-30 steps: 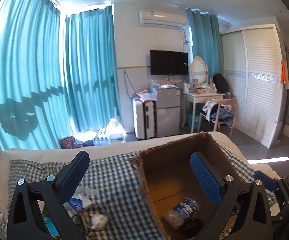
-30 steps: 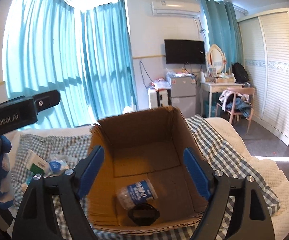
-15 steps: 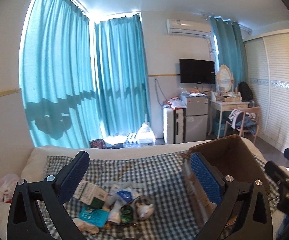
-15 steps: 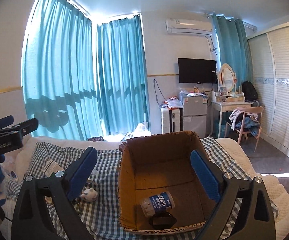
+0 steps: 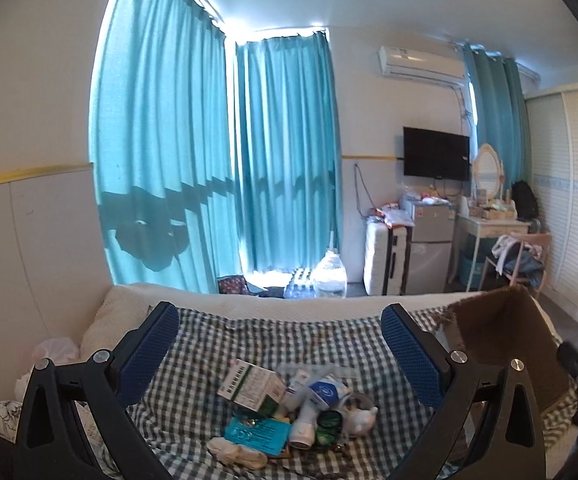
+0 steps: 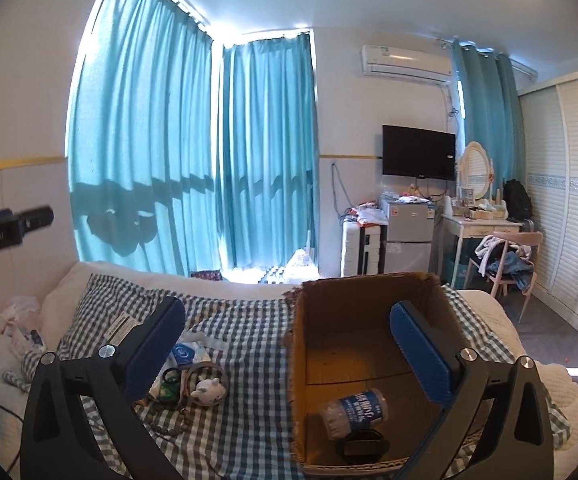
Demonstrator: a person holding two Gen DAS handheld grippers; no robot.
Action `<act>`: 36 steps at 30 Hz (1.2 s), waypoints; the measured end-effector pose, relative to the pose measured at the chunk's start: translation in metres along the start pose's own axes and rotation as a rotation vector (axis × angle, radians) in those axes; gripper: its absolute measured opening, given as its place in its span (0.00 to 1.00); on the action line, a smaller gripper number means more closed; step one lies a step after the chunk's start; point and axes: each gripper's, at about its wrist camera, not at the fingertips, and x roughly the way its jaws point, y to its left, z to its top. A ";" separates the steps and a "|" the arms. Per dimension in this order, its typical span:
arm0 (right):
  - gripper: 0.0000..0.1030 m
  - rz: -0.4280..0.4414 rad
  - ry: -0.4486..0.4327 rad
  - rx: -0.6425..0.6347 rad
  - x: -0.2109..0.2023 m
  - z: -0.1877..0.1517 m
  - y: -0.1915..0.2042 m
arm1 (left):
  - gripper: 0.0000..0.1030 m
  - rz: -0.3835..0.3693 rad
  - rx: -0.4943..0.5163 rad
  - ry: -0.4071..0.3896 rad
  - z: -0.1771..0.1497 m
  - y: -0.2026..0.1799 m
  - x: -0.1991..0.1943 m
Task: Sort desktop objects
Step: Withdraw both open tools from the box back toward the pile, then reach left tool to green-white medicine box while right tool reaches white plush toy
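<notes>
Your bottle (image 6: 355, 407) lies sideways beside a black lid (image 6: 362, 445) in the cardboard box (image 6: 369, 292); left tongs (image 5: 279, 352) wide, right tongs (image 6: 289, 354) opening, empty.

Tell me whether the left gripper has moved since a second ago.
Yes. The left gripper swung left, away from the cardboard box, which slid to the view's right edge; the item pile is now between its jaws.

bed (image 5: 129, 308) | checked cloth (image 6: 249, 328) | on cloth: cardboard box (image 6: 353, 296), clutter pile (image 5: 289, 412)
</notes>
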 end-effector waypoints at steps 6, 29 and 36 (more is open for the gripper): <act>1.00 0.058 0.005 -0.053 0.012 -0.010 0.036 | 1.00 0.076 0.103 -0.071 -0.010 0.018 0.003; 0.73 0.195 0.240 -0.170 0.121 -0.083 0.097 | 1.00 0.062 0.017 0.127 -0.065 0.066 0.107; 0.71 0.216 0.306 -0.158 0.155 -0.108 0.092 | 1.00 0.030 0.017 0.212 -0.104 0.068 0.155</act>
